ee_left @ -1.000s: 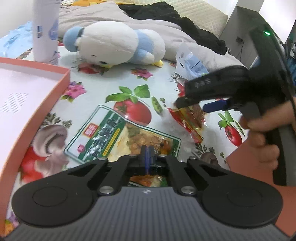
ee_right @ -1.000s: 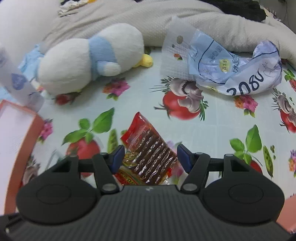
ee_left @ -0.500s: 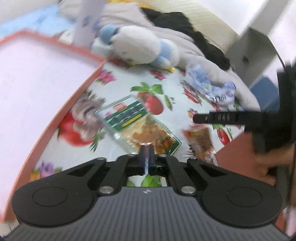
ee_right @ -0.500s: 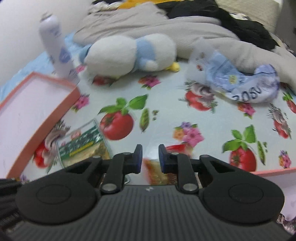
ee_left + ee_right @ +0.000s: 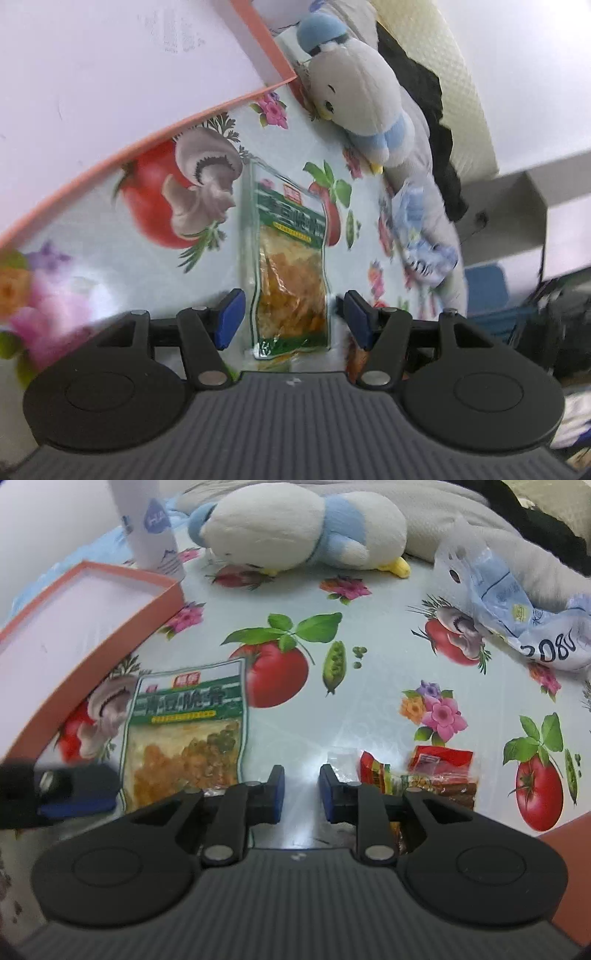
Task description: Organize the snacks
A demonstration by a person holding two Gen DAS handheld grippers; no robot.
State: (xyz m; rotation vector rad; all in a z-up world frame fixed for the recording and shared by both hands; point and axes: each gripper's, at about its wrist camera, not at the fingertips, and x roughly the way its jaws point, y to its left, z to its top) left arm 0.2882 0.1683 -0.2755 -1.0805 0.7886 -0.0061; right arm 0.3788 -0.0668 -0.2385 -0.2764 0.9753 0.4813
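Your left gripper (image 5: 291,317) has its jaws opening, and the green snack packet (image 5: 288,258) lies flat on the tablecloth (image 5: 92,258) with its near end between the blue pads (image 5: 229,319); the pads stand clear of its edges, so nothing is grasped. From that packet, the pink box (image 5: 122,85) lies toward ten o'clock and the plush bird (image 5: 360,96) toward one o'clock.

Your right gripper (image 5: 301,794) has its jaws parting slightly, still narrow, with only bare tablecloth between them. The red snack packet (image 5: 436,771) lies just beside its right finger, at three o'clock from the tips, partly hidden under the linkage.

Only the right wrist view shows the red packet clearly; in the left wrist view just a blurred orange scrap shows behind the right pad. The right wrist view also gives you the white spray bottle (image 5: 151,524) standing at eleven o'clock, beyond the box corner, and a blurred fingertip of your left gripper at nine o'clock beside the green packet. Only the left wrist view shows the grey furniture (image 5: 517,210) past the bed edge at three o'clock. The crumpled blue-and-white bag (image 5: 517,605) appears in both.
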